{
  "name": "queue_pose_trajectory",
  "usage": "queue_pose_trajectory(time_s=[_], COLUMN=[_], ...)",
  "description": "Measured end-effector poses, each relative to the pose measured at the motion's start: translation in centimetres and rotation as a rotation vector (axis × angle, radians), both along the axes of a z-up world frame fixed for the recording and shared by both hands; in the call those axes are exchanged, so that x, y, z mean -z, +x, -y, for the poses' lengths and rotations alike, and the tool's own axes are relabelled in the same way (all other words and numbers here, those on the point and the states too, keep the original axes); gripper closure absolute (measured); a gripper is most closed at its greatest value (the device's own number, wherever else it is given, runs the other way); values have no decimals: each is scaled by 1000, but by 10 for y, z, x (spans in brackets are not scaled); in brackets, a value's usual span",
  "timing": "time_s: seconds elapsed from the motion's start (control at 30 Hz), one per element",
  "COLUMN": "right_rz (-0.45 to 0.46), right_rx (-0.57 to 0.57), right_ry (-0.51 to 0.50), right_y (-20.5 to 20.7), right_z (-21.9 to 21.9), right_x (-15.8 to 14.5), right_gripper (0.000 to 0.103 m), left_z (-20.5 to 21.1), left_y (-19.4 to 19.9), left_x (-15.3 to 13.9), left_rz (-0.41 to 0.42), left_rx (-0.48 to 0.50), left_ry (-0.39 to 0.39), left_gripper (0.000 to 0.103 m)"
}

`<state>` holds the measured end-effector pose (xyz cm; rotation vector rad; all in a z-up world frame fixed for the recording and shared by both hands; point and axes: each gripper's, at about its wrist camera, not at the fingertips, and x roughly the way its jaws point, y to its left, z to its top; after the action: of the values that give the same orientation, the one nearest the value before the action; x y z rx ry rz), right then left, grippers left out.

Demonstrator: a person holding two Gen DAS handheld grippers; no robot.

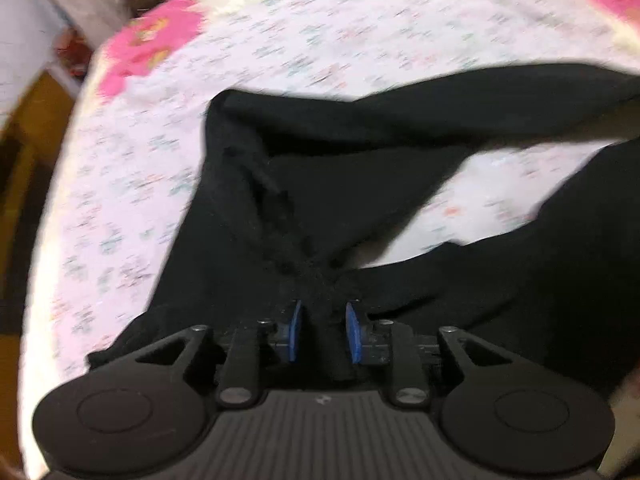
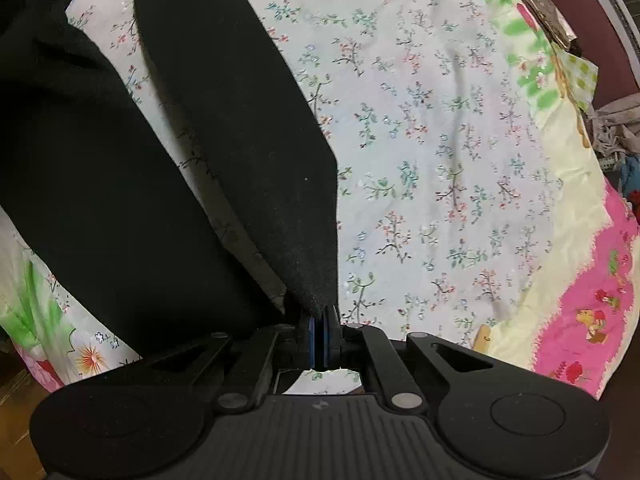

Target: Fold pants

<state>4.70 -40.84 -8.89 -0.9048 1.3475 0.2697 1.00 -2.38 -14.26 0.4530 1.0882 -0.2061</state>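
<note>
I see my right tongs (image 2: 325,338) pinching a corner of the black pants (image 2: 120,184) on the flowery bed sheet (image 2: 440,160), while my left tongs (image 1: 323,330) are spread over bunched pants cloth.

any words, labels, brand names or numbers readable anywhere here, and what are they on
No readable text in either view.
Small pale mark on the ribbed black body of the right gripper: a logo shape, no letters legible.
Same mark on the left gripper: blurred.
Black pants: no label visible.
Floral bedsheet: flowers and cartoon prints only.
</note>
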Motion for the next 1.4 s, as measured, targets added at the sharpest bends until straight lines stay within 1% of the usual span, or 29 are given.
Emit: queue_pose_trajectory(time_s=[0.03,0.1,0.17,0.23,0.27,0.33,0.4,0.43,0.47,0.53,0.57,0.6,0.63,0.67,0.7,0.77,0.83,0.93,1.03,1.13,1.2,1.3,1.4], right_rz=[-4,-8,-8,1,5,8,8,10,12,16,19,20,21,22,21,24,32,52,81,108,121,123,91], right_rx=[-4,-7,-11,-8,-5,-8,-16,-20,-19,-18,-17,-19,-23,-27,-30,-32,-35,-45,-74,-86,-95,-90,-82], right_ry=[6,15,25,34,38,43,47,50,53,62,65,67,70,72,74,72,72,67,31,14,2,-21,-61], right_y=[0,-2,-2,-3,-3,-3,-4,-5,-6,-7,-7,-7,-8,-8,-8,-8,-9,-12,-12,-11,-13,-22,-40], right_z=[1,3,5,7,8,8,9,9,9,10,10,11,11,11,13,14,14,13,12,12,14,25,35], right_x=[3,7,8,8,7,8,8,8,7,6,6,6,7,7,8,8,5,-5,-17,-33,-46,-63,-68], right_gripper=[103,103,103,103,103,103,103,103,103,103,103,103,103,103,103,103,103,103,103,103,103,103,103], left_z=[1,1,4,12,17,25,20,14,8,-4,-9,-13,-17,-20,-23,-35,-44,-54,-69,-80,-91,-105,-109], left_y=[0,1,-4,-11,-13,-11,-1,4,8,15,18,19,20,21,24,32,37,39,47,41,32,15,-9], left_x=[6,16,15,12,14,24,34,38,41,40,36,30,24,19,16,11,1,-27,-60,-92,-103,-103,-91], left_rz=[7,14,33,48,41,43,32,16,2,-1,5,2,-6,-10,-26,-71,-81,-57,-5,53,67,44,9], left_rx=[-17,-53,-39,-18,-10,-17,-77,-121,-154,-187,-200,-206,-203,-195,-191,-207,-213,-189,-179,-156,-134,-123,-86], left_ry=[16,49,80,84,89,140,182,174,160,143,144,128,106,95,91,63,36,44,57,104,151,210,288], left_gripper=[62,53,53,53,52,52,51,50,47,46,49,57,61,71,78,79,79,80,80,80,80,80,80])
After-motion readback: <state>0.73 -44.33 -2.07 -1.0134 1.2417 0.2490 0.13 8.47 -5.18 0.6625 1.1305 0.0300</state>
